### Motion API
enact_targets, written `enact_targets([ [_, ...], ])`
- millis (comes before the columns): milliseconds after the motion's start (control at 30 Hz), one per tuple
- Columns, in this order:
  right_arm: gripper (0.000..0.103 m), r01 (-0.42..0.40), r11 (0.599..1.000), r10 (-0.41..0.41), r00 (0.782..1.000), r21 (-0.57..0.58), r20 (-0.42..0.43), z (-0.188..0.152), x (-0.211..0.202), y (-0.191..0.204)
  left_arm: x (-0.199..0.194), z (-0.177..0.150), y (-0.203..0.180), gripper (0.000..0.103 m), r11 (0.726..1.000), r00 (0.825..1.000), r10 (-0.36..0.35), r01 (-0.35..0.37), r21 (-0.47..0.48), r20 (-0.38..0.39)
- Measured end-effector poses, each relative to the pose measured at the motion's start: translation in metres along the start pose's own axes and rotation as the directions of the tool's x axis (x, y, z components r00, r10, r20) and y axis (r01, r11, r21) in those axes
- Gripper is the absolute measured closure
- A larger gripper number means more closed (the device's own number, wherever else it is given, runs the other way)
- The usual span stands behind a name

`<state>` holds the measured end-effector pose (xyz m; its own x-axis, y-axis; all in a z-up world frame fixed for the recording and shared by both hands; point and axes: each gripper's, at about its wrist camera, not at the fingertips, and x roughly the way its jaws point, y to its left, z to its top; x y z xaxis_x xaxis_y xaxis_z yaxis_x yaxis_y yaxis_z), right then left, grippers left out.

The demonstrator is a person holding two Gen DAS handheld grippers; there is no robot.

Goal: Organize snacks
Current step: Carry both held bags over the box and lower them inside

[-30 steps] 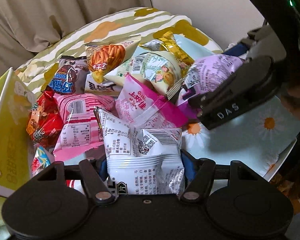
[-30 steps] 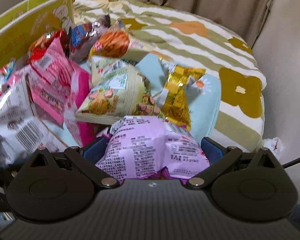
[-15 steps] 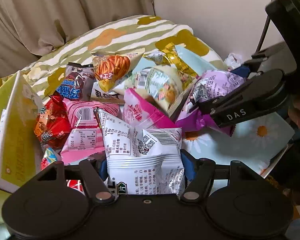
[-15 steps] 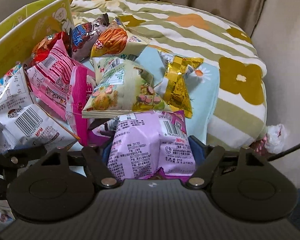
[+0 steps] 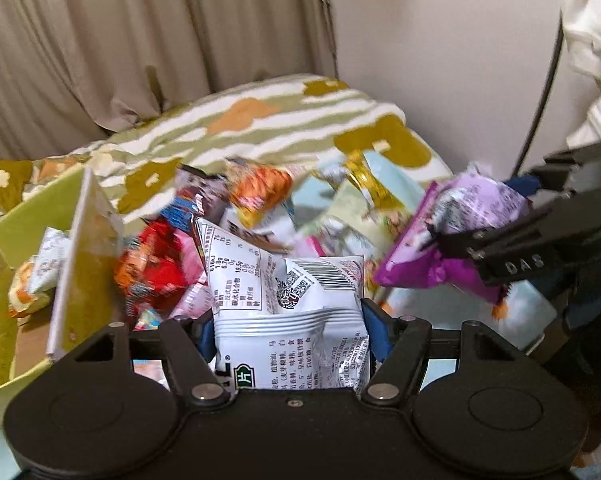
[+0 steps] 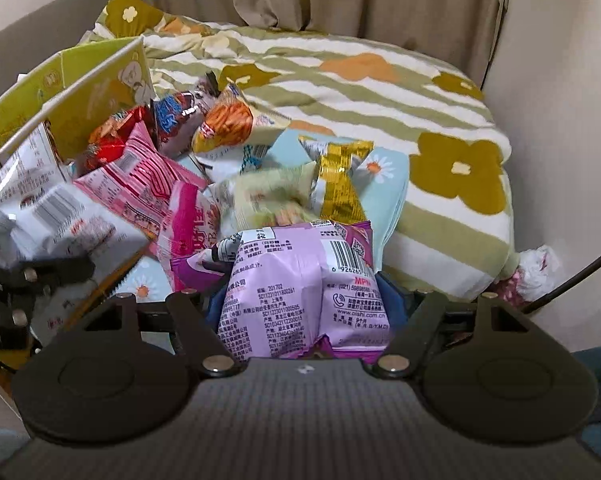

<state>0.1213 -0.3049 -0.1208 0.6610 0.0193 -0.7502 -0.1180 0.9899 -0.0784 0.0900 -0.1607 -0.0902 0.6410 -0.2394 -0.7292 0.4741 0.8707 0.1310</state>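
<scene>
Over the heap of crinkly foil snack packets (image 6: pixel 172 184), the left gripper (image 5: pixel 288 324) is clamped on a white plastic packet (image 5: pixel 288 300). Right of the heap, the right gripper (image 6: pixel 304 300), jaws just narrowed, pinches a lilac plastic packet (image 6: pixel 300 280).

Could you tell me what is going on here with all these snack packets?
A person is sorting snacks with two handheld tongs. The left tongs grip a white packet, and the right tongs grip a purple packet; both packets are held clear of the pile of snacks heaped on the bed. An open yellow-green box stands left of the pile with a packet or two already inside.
</scene>
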Motion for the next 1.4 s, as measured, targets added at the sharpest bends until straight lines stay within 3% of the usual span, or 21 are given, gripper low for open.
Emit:
enact_targets([
  [367, 0.015, -0.045, 0.998, 0.051, 0.989, -0.048, 0.137, 0.04, -0.042, 0.021, -0.051, 0.015, 0.058, 0.031, 0.978, 0.981, 0.163, -0.147, -0.148, 0.104],
  [600, 0.015, -0.113, 0.991, 0.126, 0.968, -0.071, 0.219, 0.087, -0.049, 0.077, -0.073, 0.018, 0.131, 0.031, 0.948, 0.958, 0.258, -0.226, -0.223, 0.126],
  [733, 0.015, -0.146, 0.987, 0.157, 0.957, -0.063, 0.242, 0.117, -0.044, 0.12, -0.077, 0.013, 0.182, 0.031, 0.936, 0.954, 0.279, -0.244, -0.253, 0.113],
  [1000, 0.015, -0.16, 0.987, 0.16, 0.961, -0.017, 0.227, 0.163, -0.01, 0.214, -0.053, -0.002, 0.275, 0.03, 0.933, 0.971, 0.237, -0.215, -0.29, 0.043],
  [1333, 0.015, -0.054, 0.995, 0.039, 0.987, 0.09, 0.159, 0.187, 0.039, 0.292, 0.008, -0.018, 0.349, 0.029, 0.954, 0.998, 0.062, -0.065, -0.293, -0.02],
  [1400, 0.014, -0.033, 0.993, 0.017, 0.99, 0.113, 0.138, 0.188, 0.047, 0.299, 0.019, -0.019, 0.357, 0.017, 0.957, 0.999, 0.043, -0.05, -0.285, -0.031],
])
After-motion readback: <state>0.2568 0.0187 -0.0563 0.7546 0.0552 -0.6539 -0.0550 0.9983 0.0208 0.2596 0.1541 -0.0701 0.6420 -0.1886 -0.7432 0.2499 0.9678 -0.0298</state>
